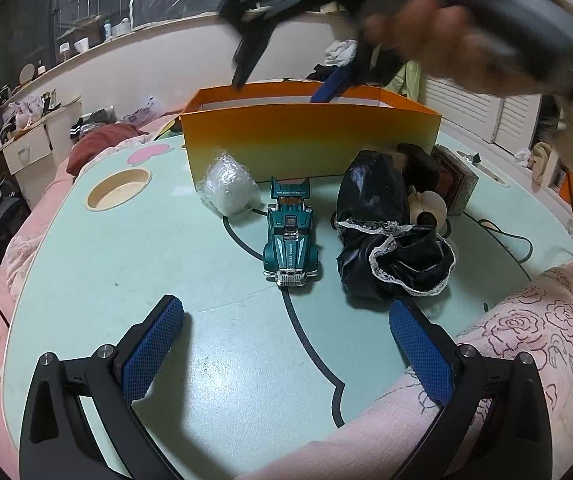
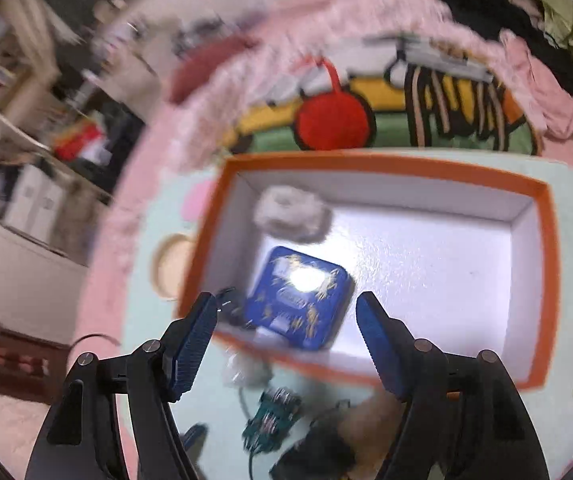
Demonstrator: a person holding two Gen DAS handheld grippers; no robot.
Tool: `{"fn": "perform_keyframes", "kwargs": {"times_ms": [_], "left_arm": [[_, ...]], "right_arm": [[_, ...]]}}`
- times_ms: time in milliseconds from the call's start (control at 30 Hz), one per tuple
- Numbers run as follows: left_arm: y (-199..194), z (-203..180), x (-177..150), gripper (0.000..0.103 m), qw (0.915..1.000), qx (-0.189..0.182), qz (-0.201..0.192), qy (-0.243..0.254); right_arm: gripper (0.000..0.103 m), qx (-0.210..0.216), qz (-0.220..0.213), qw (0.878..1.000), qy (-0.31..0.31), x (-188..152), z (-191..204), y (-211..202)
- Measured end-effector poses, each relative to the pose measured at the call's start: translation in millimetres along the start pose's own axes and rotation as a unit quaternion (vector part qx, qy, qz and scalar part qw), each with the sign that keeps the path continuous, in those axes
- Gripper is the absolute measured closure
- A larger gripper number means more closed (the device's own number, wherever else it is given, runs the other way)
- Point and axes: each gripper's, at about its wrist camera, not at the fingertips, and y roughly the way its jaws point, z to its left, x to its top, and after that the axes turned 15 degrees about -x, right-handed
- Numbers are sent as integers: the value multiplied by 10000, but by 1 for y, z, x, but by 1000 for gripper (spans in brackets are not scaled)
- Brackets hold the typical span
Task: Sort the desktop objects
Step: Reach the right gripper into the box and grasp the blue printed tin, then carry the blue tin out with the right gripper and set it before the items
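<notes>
Two things already lie inside the orange box (image 2: 548,240): a blue tin (image 2: 300,300) near its front-left corner and a whitish wrapped bundle (image 2: 292,216) toward the back-left corner. The right hand-held gripper (image 2: 286,340) hangs above the box's front wall, pointing steeply down into it, its jaws partly apart with nothing between the blue pads. From the left wrist view it shows as a blurred dark shape (image 1: 282,44) over the box's rim, held by a hand (image 1: 438,36).

The left hand-held gripper (image 1: 286,344) sits low over the pale green surface (image 1: 126,260), well in front of the box, jaws wide and empty.

Still outside the box, on the surface in front of its near wall: a white plastic-wrapped ball (image 1: 230,188) touching or just beside that wall, a teal toy car (image 1: 290,244) a little further out, and to the right of the car a black doll in a lace-trimmed dress (image 1: 386,236). A dark patterned box (image 1: 458,184) stands behind the doll, off the orange box's right corner.

By my reading, the step in hand is the end of a drop-off: the blue tin looks delivered and the right jaws are free. The next move calls for bringing that hand-held gripper back across the front wall, lowering it over one of the remaining pieces, probably the car or the wrapped ball, and closing squarely across its narrow sides.
</notes>
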Motion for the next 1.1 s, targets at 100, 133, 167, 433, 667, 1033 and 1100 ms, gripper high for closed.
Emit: {"fn": "perform_keyframes", "kwargs": {"times_ms": [100, 133, 167, 433, 667, 1033, 1100], "left_arm": [[0, 0, 0, 1, 10000, 1, -9, 5], [0, 0, 0, 1, 10000, -3, -11, 3], [0, 0, 0, 1, 10000, -4, -12, 3], [3, 2, 1, 1, 10000, -4, -7, -2], [4, 3, 2, 1, 10000, -5, -12, 0], [4, 3, 2, 1, 10000, -2, -16, 1], [5, 3, 2, 1, 10000, -2, -16, 0]], "right_arm": [[31, -160, 422, 9990, 19, 2, 11, 25], [31, -307, 521, 9982, -16, 3, 15, 34], [31, -402, 560, 9976, -64, 3, 18, 39], [36, -985, 59, 9941, -453, -4, 19, 48], [37, -100, -648, 9978, -5, -6, -20, -3], [37, 451, -1773, 9823, -400, -124, -72, -113], [37, 311, -1426, 9884, -431, -151, -87, -97]]}}
